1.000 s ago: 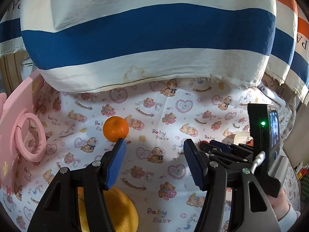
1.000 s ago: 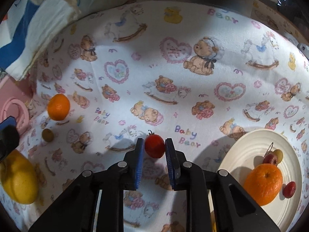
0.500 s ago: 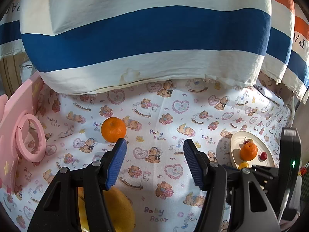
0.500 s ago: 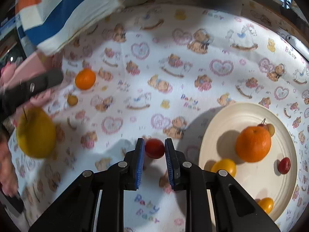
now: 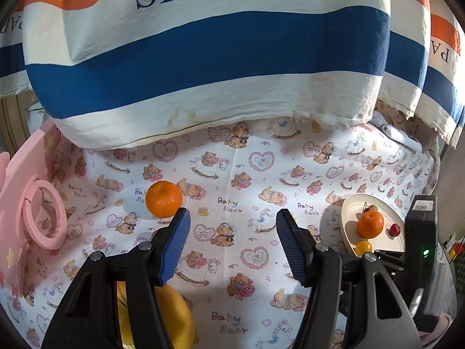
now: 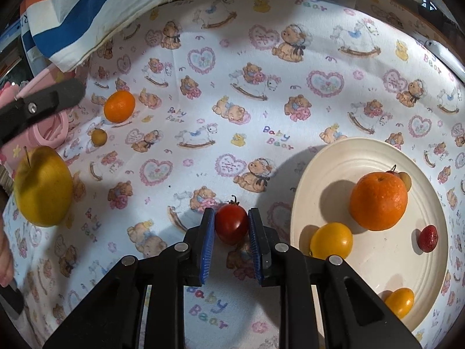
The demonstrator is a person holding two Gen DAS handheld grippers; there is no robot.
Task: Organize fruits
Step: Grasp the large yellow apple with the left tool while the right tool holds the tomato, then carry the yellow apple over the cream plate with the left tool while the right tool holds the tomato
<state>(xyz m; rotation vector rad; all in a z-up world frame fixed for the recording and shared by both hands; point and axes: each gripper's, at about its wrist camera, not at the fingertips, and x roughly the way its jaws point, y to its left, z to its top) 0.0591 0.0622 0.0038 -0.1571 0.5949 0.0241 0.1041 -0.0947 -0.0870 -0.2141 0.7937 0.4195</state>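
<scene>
Right wrist: right gripper [image 6: 231,234] fingers still clamp cherry tomato [image 6: 231,223], now beside plate [image 6: 302,203]; left gripper [image 5: 232,242] fingers apart.

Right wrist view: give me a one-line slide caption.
Right gripper holds a red cherry tomato beside the cream plate of sorted fruit.

Left gripper [image 5: 232,241]: black plastic arms, round silver screws, blue ribbed fingers [image 5: 175,244]. Right gripper [image 6: 231,241]: identical black frame, silver screws, blue ribbed fingers [image 6: 207,247]; black housing with green indicator light in left view.
</scene>
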